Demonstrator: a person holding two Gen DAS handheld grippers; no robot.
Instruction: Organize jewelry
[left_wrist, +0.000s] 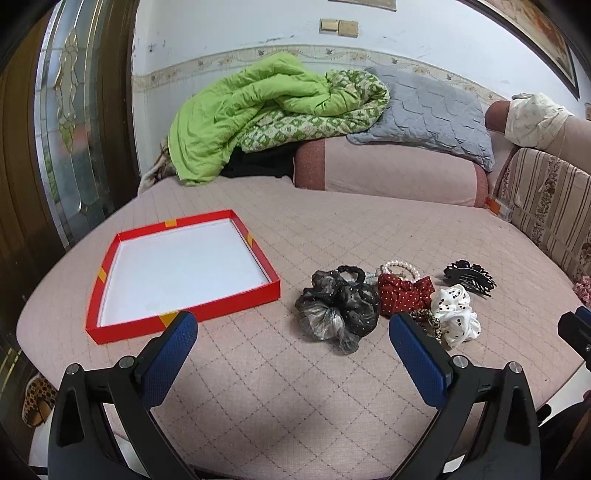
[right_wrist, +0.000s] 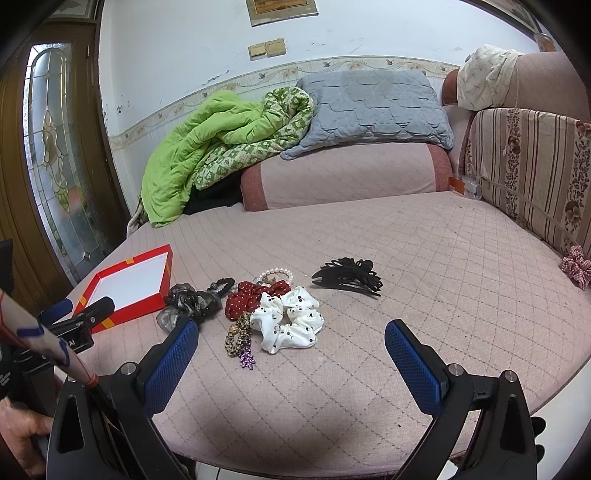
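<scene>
A shallow red box (left_wrist: 110, 266) with a white bottom lies on the pink quilted bed, nothing in it; it shows at the left in the right wrist view as the red box (right_wrist: 122, 306). To its right lies a heap of hair pieces: a black-grey scrunchie (left_wrist: 338, 308) (right_wrist: 190, 302), a red dotted bow (left_wrist: 404, 295) (right_wrist: 255, 297), a white dotted scrunchie (left_wrist: 456, 317) (right_wrist: 290, 319), a pearl bracelet (left_wrist: 400, 267) (right_wrist: 277, 274), a black claw clip (left_wrist: 469, 277) (right_wrist: 347, 277), a leopard band (right_wrist: 238, 334) and a purple trinket (right_wrist: 246, 357). My left gripper (left_wrist: 293, 330) and right gripper (right_wrist: 290, 338) hover open before the heap.
A green quilt (left_wrist: 255, 110), a grey pillow (left_wrist: 432, 110) and a pink bolster (left_wrist: 388, 170) sit at the far side. A striped headboard (right_wrist: 532, 166) rises at the right, with a red checked scrunchie (right_wrist: 576, 266) beside it. A glass-panelled door (left_wrist: 70, 122) stands on the left.
</scene>
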